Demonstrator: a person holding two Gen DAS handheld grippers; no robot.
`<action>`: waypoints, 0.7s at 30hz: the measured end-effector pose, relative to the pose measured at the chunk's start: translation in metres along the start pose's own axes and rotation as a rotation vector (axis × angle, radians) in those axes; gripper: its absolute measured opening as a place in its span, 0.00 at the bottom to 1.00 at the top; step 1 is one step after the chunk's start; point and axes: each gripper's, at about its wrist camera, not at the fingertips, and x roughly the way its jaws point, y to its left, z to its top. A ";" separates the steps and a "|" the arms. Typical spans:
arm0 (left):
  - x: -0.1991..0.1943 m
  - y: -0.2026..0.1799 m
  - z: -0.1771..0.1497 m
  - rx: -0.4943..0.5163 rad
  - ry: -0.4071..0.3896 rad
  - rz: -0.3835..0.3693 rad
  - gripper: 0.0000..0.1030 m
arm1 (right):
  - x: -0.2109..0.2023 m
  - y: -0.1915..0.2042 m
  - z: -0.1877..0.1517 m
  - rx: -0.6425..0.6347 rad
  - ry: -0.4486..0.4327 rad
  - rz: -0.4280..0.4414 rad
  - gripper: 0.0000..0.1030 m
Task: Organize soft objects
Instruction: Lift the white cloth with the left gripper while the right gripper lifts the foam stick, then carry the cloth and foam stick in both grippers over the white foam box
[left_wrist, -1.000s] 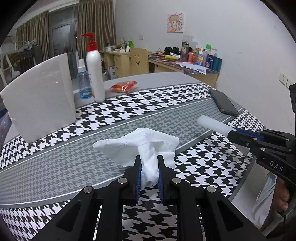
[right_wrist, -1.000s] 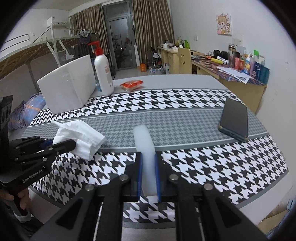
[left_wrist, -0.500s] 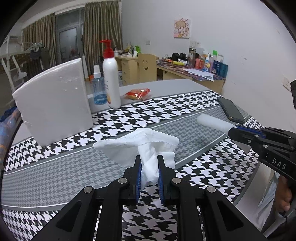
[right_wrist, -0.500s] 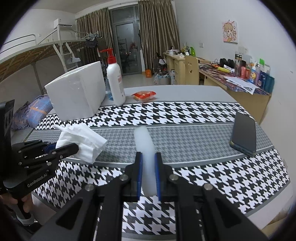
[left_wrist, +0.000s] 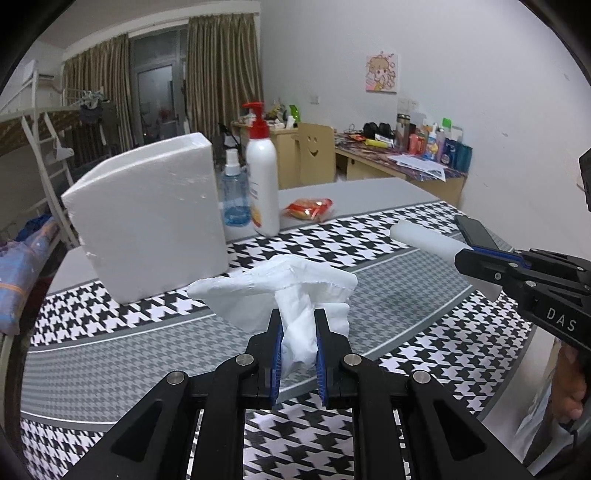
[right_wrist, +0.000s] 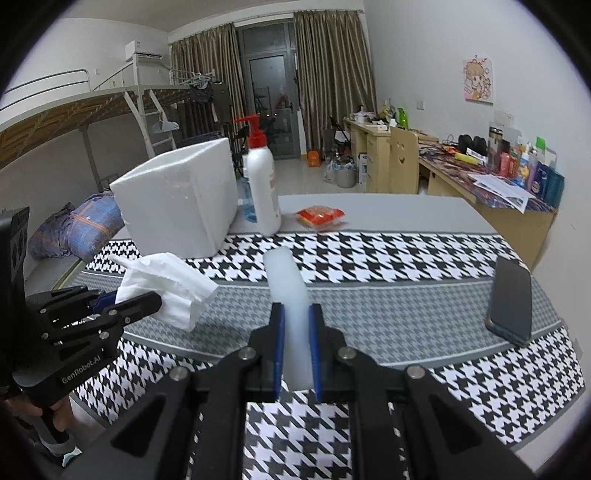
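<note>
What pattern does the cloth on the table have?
The tablecloth has black-and-white houndstooth bands with a finer grey band between them; the right wrist view shows it best.

Both grippers have been raised and carried toward the far side of the table (left_wrist: 369, 195): the tissue (left_wrist: 291, 291) and the foam stick (right_wrist: 288, 288) are now held nearer the foam block (left_wrist: 147, 218), which appears larger.

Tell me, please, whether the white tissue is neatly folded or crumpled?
Crumpled: the white tissue bunches between the left gripper fingers, its creased, ragged edges flaring loosely above the table.
</note>
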 end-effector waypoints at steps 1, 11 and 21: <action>-0.001 0.002 0.001 -0.002 -0.003 0.005 0.16 | 0.000 0.002 0.002 -0.002 -0.003 0.005 0.15; -0.010 0.019 0.010 -0.010 -0.026 0.028 0.16 | 0.004 0.018 0.017 -0.027 -0.025 0.037 0.15; -0.026 0.039 0.029 -0.014 -0.091 0.087 0.16 | 0.004 0.037 0.038 -0.041 -0.048 0.062 0.15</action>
